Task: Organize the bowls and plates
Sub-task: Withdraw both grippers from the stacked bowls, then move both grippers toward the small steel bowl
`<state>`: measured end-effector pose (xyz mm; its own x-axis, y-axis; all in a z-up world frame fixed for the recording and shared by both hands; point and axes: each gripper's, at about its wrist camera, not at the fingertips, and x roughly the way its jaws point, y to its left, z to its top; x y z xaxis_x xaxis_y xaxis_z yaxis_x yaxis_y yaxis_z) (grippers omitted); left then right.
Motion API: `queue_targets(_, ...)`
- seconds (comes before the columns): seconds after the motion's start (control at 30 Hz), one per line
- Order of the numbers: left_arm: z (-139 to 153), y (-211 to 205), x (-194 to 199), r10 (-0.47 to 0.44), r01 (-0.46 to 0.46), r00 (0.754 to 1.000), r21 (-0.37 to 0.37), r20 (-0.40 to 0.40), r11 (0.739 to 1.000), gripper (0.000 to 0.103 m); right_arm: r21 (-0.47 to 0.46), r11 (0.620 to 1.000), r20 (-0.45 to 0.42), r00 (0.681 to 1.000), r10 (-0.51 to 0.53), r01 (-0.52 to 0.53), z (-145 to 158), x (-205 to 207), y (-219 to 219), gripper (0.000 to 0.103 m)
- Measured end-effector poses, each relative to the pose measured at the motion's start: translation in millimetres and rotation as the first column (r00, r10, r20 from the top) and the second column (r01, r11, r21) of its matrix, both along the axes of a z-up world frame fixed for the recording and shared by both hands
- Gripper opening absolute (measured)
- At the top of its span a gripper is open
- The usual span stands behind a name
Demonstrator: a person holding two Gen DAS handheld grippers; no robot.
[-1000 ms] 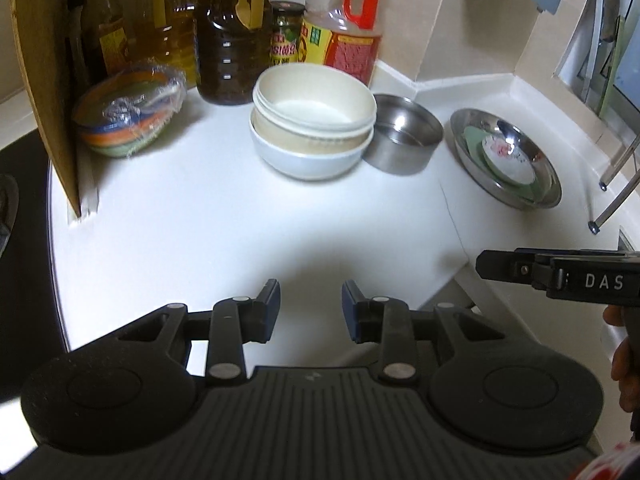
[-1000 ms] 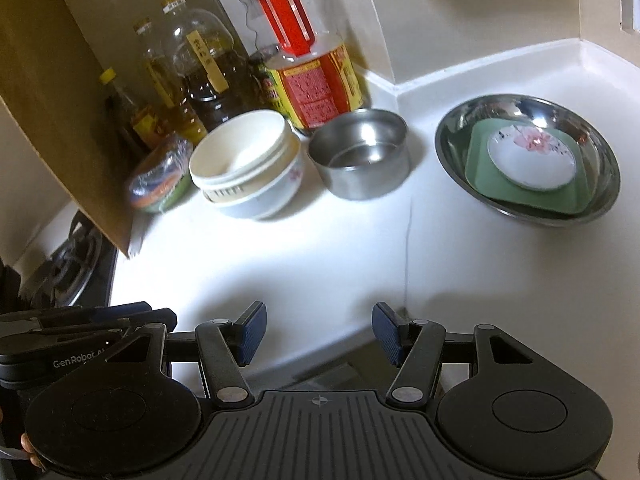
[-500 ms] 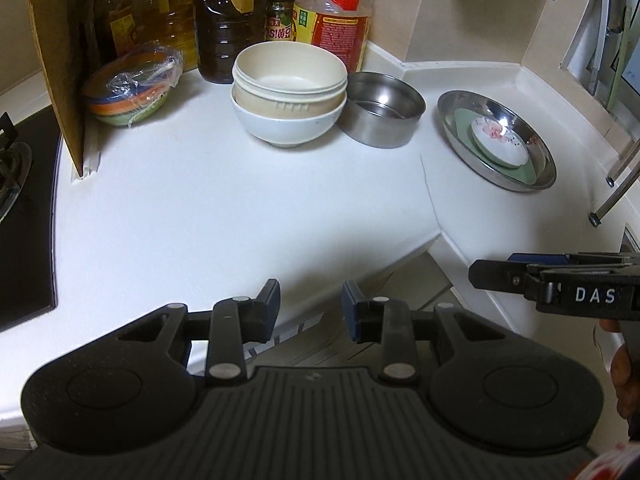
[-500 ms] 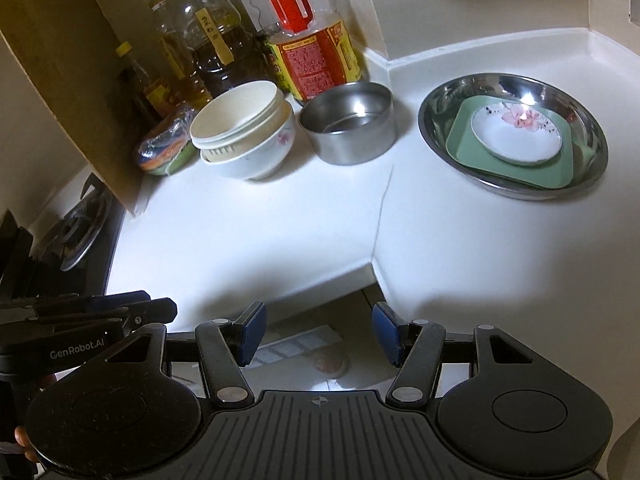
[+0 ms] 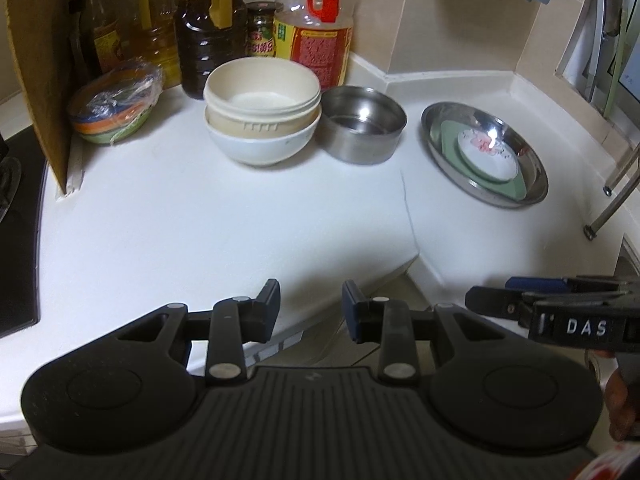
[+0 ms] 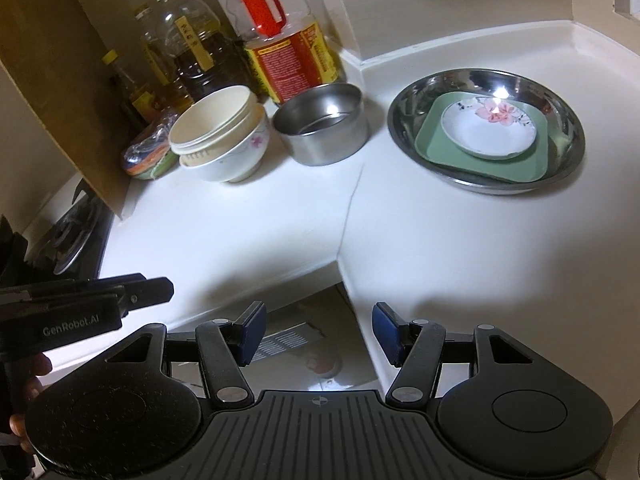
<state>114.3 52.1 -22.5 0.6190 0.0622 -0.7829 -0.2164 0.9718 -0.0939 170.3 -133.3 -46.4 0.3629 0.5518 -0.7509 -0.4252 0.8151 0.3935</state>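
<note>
Nearest, the left gripper (image 5: 310,304) and the right gripper (image 6: 318,330) hang over the inner edge of the smooth white counter (image 5: 224,216), both with blue pads apart and nothing between them — the right one wider. Farther back a cream ribbed bowl (image 5: 262,102) nests in a glossy white bowl (image 5: 260,148), touching a round steel bowl (image 5: 362,128). To the right, apart, a shallow steel basin (image 6: 486,130) holds a square green plate (image 6: 482,160) with a small flowered dish (image 6: 488,130) on top.

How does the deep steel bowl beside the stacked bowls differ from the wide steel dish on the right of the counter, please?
The deep straight-walled steel bowl is narrow and tall-sided; the wide shallow steel dish is broad and low. The deep bowl holds no dishes, while the shallow dish holds a green square plate with a small white flowered saucer on top. Both are shiny metal, upright on the white countertop.
</note>
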Motion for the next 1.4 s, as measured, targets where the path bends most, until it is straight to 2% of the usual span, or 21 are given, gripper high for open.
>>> queue_targets(0.23,2,-5,31,0.013,-0.012,0.998,-0.012,0.059,1.0,0.03,0.001,1.0,0.053,0.998,-0.026,0.026,4,23,-2,0.059)
queue_targets(0.57,-3,-11,77,0.049,-0.039,0.992,-0.084,0.119,0.996,0.029,0.01,1.0,0.151,0.988,-0.029,0.028,8,72,0,0.058)
queue_targets(0.63,-4,-12,86,0.065,-0.053,0.989,-0.094,0.133,0.994,0.029,0.017,1.0,0.168,0.985,-0.025,0.022,8,84,2,0.055)
queue_targets(0.7,-5,-12,95,0.083,-0.068,0.987,-0.105,0.138,0.992,0.029,0.019,1.0,0.173,0.985,-0.02,0.017,7,95,3,0.046)
queue_targets(0.8,-7,-12,109,0.114,-0.096,0.982,-0.125,0.149,0.988,0.029,0.034,0.999,0.183,0.983,-0.011,0.005,4,113,6,0.04)
queue_targets(1.07,-17,-13,141,0.213,-0.192,0.965,-0.142,0.154,0.971,0.028,0.037,0.998,0.221,0.974,0.041,-0.05,0,159,21,0.034)
queue_targets(1.4,-29,-11,165,0.268,-0.251,0.955,-0.134,0.13,0.959,0.028,0.056,0.995,0.189,0.98,0.069,-0.081,-19,202,42,0.027)
